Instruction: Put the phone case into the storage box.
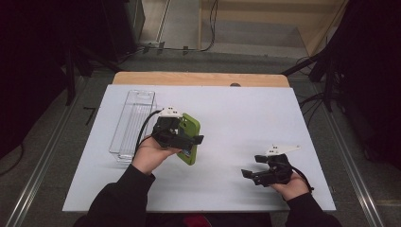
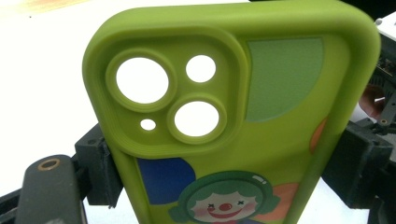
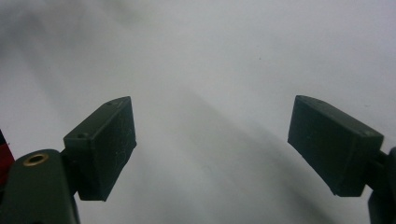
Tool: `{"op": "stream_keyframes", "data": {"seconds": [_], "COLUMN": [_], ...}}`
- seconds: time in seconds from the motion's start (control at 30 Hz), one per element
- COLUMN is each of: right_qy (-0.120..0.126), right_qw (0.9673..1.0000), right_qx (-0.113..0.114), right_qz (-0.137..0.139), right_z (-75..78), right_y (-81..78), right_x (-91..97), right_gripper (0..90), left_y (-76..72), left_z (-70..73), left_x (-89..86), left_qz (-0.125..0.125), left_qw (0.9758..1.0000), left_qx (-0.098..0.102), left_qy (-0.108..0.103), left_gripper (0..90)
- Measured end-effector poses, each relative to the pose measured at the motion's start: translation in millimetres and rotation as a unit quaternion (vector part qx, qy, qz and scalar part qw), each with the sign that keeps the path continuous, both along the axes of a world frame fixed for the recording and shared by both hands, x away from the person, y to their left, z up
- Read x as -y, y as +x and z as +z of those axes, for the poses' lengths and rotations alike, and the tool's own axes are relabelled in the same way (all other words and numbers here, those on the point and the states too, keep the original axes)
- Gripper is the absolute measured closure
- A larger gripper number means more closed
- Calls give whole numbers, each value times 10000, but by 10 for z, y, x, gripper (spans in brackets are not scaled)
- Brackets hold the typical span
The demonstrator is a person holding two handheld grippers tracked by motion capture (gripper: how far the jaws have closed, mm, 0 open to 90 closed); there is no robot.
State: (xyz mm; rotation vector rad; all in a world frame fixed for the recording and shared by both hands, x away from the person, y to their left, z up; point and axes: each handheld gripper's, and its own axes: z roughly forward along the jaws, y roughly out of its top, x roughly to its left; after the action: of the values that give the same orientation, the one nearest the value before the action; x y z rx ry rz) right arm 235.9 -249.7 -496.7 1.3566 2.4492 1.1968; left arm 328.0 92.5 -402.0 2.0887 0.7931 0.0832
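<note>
A green phone case (image 1: pixel 190 137) with camera cut-outs and a clown picture (image 2: pixel 224 130) is held above the white table (image 1: pixel 246 118) left of centre. My left gripper (image 1: pixel 187 141) is shut on it, one black jaw on each long side, and its fingers (image 2: pixel 100 168) press the case's edges in the left gripper view. My right gripper (image 1: pixel 250 175) sits low near the table's front right, pointing left. Its jaws stand wide apart with nothing between them, and the fingers (image 3: pixel 105 144) frame bare white tabletop.
A clear plastic tray (image 1: pixel 133 123) lies lengthwise at the table's left, just beyond my left hand. A wooden strip (image 1: pixel 198 78) runs along the table's far edge. Metal rails and dark stands flank the table on the floor.
</note>
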Motion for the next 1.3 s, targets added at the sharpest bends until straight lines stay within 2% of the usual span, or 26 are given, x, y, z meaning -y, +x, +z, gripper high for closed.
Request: {"op": "stream_keyframes", "data": {"seconds": [0.63, 0.8, 0.97, 1.3], "right_qy": [17, 16, 24, 93], "right_qw": [10000, 10000, 10000, 10000], "right_qx": [-27, -14, 28, -23], "right_qz": [67, 66, 66, 12], "right_z": [-3, -1, 6, 19], "right_y": [0, 0, -2, 2], "right_x": [-17, -20, -17, -17], "right_gripper": [136, 136, 136, 136], "left_y": [-7, -14, -4, 19], "left_z": [223, 296, 352, 451], "left_x": [-156, -211, -269, -374], "left_qz": [-7, 36, 102, 202], "left_qw": [10000, 10000, 9999, 9996], "left_qx": [-3, 45, -35, -20], "left_qy": [-16, -78, -122, -176], "left_gripper": [160, 159, 160, 160]}}
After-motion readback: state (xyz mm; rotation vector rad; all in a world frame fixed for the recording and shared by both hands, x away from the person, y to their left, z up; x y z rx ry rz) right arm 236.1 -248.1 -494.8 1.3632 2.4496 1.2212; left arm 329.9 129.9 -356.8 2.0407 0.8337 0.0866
